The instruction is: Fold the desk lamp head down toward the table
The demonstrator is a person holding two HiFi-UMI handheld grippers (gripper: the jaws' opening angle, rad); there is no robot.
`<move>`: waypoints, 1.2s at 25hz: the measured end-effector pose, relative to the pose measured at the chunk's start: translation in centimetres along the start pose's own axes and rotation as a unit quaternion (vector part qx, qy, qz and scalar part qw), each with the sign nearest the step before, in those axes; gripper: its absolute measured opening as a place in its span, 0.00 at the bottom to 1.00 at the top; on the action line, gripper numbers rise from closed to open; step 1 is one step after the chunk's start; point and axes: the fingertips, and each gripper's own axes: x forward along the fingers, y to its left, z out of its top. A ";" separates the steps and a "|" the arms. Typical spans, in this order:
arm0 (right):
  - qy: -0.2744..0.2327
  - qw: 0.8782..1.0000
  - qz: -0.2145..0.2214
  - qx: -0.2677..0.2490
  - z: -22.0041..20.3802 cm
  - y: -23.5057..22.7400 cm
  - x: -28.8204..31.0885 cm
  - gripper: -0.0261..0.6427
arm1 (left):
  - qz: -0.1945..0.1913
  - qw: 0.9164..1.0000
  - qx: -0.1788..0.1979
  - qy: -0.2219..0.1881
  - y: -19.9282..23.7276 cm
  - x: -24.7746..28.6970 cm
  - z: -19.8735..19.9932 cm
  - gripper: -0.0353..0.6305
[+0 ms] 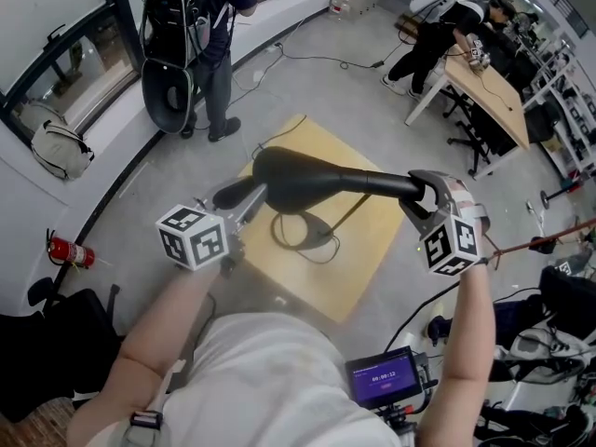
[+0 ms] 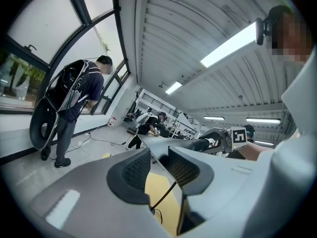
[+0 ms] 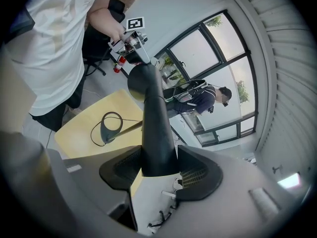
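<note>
Lamp head (image 3: 154, 123) clamped betw. R gripper (image 3: 159, 168) jaws.

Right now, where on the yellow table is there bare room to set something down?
Bare: the table's far corner beyond the lamp head, and its near corner, between the lamp base with its looped cord and the person. Crowded: the centre, with base and cord below, the head overhead, and the left gripper and right gripper at its ends.
</note>
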 end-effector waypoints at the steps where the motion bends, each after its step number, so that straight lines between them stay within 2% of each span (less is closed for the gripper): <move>1: 0.001 1.000 0.001 -0.003 0.1 0.0 0.0 0.39 | -0.001 1.000 -0.003 0.001 0.2 0.0 -0.2 0.22; 30: 0.056 0.993 0.009 -0.103 0.5 -1.0 -0.7 0.40 | -0.022 0.997 -0.056 0.058 1.5 2.1 -6.3 0.24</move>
